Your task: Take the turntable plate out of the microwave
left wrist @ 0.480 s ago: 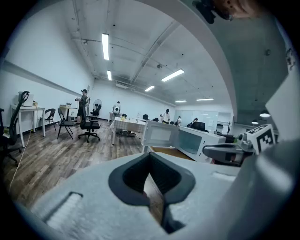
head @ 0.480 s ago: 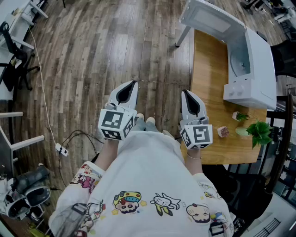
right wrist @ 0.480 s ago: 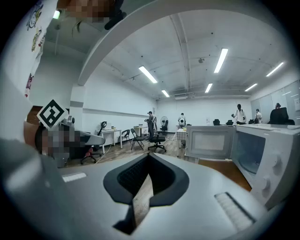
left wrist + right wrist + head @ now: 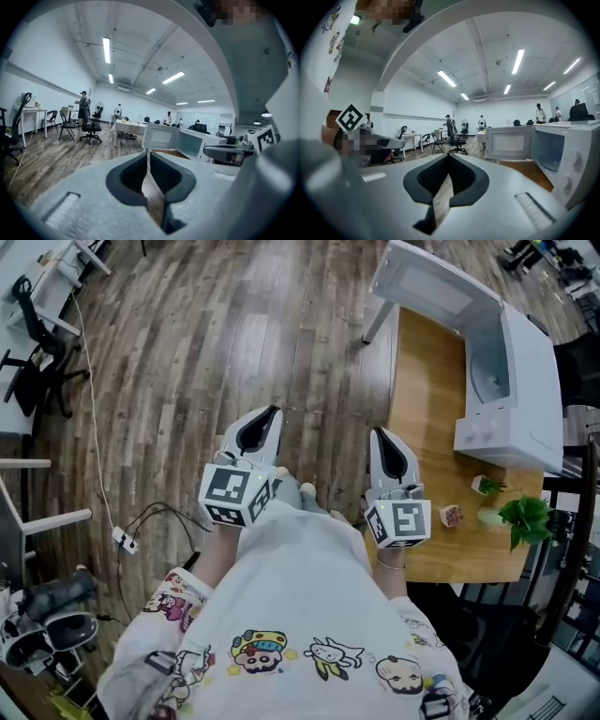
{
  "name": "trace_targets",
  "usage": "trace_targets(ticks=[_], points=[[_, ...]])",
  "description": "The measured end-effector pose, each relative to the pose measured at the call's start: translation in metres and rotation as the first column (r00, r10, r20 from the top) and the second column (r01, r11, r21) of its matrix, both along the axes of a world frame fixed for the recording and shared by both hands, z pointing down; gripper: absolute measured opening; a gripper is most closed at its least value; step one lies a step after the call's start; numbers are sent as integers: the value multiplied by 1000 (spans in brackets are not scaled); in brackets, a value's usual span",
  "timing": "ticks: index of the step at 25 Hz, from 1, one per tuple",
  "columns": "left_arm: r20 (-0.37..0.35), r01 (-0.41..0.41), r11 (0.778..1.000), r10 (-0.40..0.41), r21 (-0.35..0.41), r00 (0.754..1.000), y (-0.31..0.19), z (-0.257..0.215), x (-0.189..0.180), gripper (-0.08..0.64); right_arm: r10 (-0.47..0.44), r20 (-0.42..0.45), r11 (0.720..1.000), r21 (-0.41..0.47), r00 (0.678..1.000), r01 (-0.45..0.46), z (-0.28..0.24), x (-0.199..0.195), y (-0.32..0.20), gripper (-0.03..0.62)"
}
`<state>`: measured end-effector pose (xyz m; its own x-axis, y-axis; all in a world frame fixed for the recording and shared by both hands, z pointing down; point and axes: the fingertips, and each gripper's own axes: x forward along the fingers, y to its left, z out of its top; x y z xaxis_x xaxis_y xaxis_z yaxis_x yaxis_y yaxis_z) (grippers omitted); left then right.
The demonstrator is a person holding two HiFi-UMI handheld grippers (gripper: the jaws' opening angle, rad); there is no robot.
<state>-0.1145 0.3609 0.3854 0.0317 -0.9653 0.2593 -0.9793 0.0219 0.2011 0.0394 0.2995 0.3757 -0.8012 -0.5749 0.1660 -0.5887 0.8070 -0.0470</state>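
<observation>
**Inspector A:** State of the grippers?

**Inspector B:** Left gripper (image 4: 271, 412) and right gripper (image 4: 378, 433), centre frame: jaws closed tight, nothing between them.

**Inspector A:** Turntable plate (image 4: 480, 381)?

**Inspector B:** Inside the open microwave (image 4: 530, 381), upper right, on the wooden table (image 4: 422, 427). Only a curved edge shows.

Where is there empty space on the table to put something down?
The free patch is the bare wooden strip of the table in front of the microwave, between its open door and the small pots. The near end is crowded with those pots and a leafy plant.
</observation>
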Motion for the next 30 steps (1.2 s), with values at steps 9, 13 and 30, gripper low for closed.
trace_targets(ticks=[9, 13, 30], points=[[-6, -23, 1000, 23, -6, 1000, -33, 7, -18, 34, 6, 18, 1000, -26, 1000, -5, 3, -16, -27, 27], [-5, -39, 999, 39, 0, 999, -67, 7, -37, 46, 20, 18, 999, -29, 1000, -19, 4, -35, -61, 49], [12, -163, 986, 163, 19, 987, -199, -5, -119, 92, 81, 17, 997, -11, 997, -81, -9, -117, -179, 121]])
